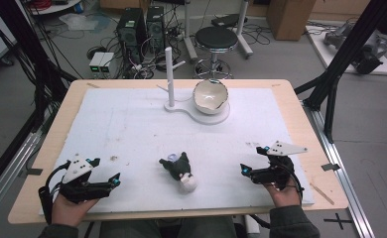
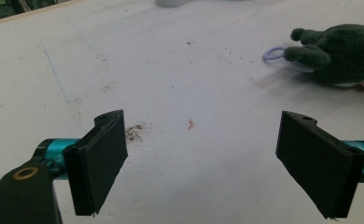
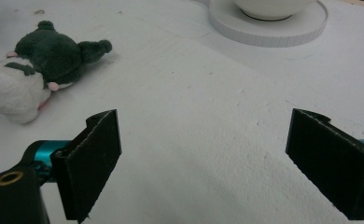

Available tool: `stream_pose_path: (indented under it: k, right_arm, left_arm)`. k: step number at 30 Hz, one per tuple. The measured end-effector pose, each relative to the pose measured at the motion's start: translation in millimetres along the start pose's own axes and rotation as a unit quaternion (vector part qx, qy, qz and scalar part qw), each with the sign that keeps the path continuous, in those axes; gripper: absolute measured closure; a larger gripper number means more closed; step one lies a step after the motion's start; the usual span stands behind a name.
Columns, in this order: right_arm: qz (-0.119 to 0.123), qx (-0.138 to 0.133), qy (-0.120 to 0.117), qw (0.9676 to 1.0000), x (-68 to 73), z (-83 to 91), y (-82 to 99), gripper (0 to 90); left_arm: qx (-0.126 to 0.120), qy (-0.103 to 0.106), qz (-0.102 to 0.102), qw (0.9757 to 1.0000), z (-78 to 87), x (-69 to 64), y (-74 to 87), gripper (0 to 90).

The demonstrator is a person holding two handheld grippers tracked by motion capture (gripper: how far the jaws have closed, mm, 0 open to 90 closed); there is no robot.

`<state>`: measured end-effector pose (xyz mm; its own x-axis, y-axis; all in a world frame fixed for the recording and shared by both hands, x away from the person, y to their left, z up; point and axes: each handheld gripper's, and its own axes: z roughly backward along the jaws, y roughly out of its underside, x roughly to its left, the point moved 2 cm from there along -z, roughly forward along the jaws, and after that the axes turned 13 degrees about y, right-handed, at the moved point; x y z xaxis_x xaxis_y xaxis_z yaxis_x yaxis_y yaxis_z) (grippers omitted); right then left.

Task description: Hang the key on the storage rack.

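Small plush toy [image 1: 180, 172] of dark green and white fabric, lying on its side on the white foam-covered table [image 1: 132, 134], near the front edge and between the two hands. Purple loop [image 2: 274, 53] at the dark end of the toy, flat on the foam. Left gripper [image 1: 105, 173] resting low at the front left corner, held in a hand [image 1: 68, 208], jaws wide apart with nothing between them, only stained foam beneath. Right gripper [image 1: 253, 158] at the front right, held in the other hand [image 1: 284, 194], jaws likewise spread wide and empty, well apart from the toy. Toward the far side, a white ceramic bowl [image 1: 211, 96] sitting on a round white base [image 1: 220, 118], just beside an upright white post [image 1: 169, 74].
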<state>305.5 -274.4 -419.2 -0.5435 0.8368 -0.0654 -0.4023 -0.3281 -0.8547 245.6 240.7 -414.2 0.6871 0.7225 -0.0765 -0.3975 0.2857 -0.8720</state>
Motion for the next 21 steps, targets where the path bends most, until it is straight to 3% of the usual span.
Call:
stream_pose_path:
  k: [21]
  right_arm:
    - [0.003,0.003,-0.001,1.0000,2.1,-0.6,-0.3,9.5]
  left_arm:
    - [0.001,0.002,-0.002,1.0000,-2.0,1.0,-0.7,16.7]
